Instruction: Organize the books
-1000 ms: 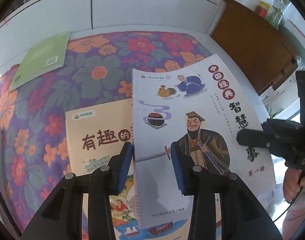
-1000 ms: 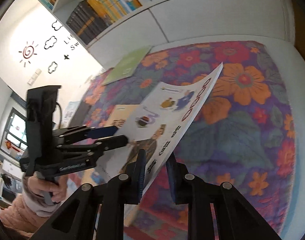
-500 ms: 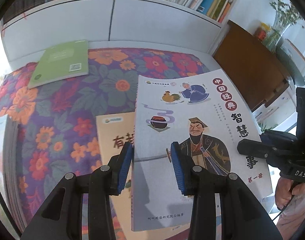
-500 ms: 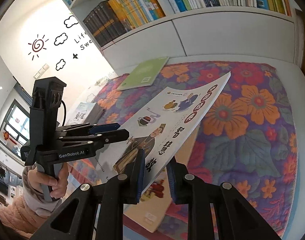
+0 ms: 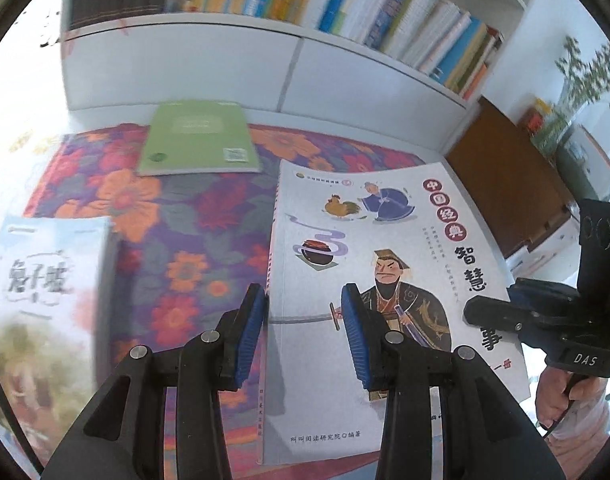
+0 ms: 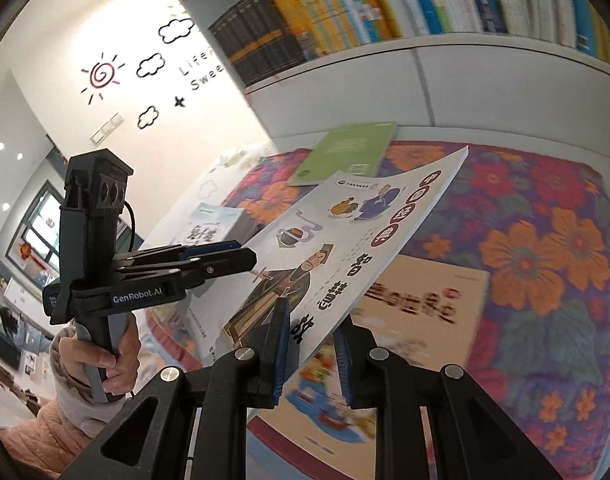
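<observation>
Where shelves [image 5: 345, 12] rise, floral cloth [image 5: 193, 248] covers table.

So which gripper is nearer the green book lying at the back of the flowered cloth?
Left. The left gripper holds the white book's spine side, facing the green book; the right gripper grips the opposite edge, farther away.

White worktop [image 5: 105, 120] under a flowered cloth [image 5: 209, 240] in purple, orange and red, spread over most of the top, a bare white strip left along the back edge by the bookcase. Green book [image 5: 197, 140] flat at the far edge of the cloth, one end reaching onto the bare strip. Tan book [image 6: 417, 320] flat on the cloth nearer the front, cover up, well apart from the green one. Pale blue-white book [image 5: 45, 280] at the left side, blurred; stacked on others, by the look of the right wrist view.
</observation>
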{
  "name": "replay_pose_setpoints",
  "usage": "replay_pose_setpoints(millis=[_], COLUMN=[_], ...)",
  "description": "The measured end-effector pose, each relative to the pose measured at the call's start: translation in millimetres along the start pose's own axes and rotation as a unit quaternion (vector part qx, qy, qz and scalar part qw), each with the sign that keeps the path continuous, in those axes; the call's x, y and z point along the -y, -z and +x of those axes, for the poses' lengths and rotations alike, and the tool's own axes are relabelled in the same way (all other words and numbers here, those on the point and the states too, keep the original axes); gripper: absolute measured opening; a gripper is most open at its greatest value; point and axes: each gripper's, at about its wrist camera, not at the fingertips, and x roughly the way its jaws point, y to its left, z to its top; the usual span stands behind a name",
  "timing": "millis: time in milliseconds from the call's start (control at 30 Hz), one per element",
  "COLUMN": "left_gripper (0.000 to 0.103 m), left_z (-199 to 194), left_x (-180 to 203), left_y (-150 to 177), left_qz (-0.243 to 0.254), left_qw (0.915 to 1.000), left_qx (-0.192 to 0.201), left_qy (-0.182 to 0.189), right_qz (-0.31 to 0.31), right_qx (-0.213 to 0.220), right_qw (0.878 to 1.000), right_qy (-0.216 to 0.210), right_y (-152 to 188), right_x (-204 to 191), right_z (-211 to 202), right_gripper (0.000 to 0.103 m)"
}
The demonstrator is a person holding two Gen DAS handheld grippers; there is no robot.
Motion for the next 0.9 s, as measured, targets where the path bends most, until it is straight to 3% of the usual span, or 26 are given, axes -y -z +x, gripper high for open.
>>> replay_pose_setpoints(millis=[500,900], left_gripper=[0.035,0.036], left_z=[-77,-75], left_x=[-153,-242], left_y=[12,42], left_qz=[-0.077,-0.147], left_qw=[0.9949,0.9849], left_qx=[0.034,0.012], left_qy=[-0.054,-0.091], right_qz=[-0.062,-0.065], right_qx=[-0.023,-0.074], right_qw=[0.996,0.989], right_qy=[-0.064,-0.109], right_y=[-39,-35], right_x=[-123,-173], right_z=[114,213], right_gripper=[0.020,0.021])
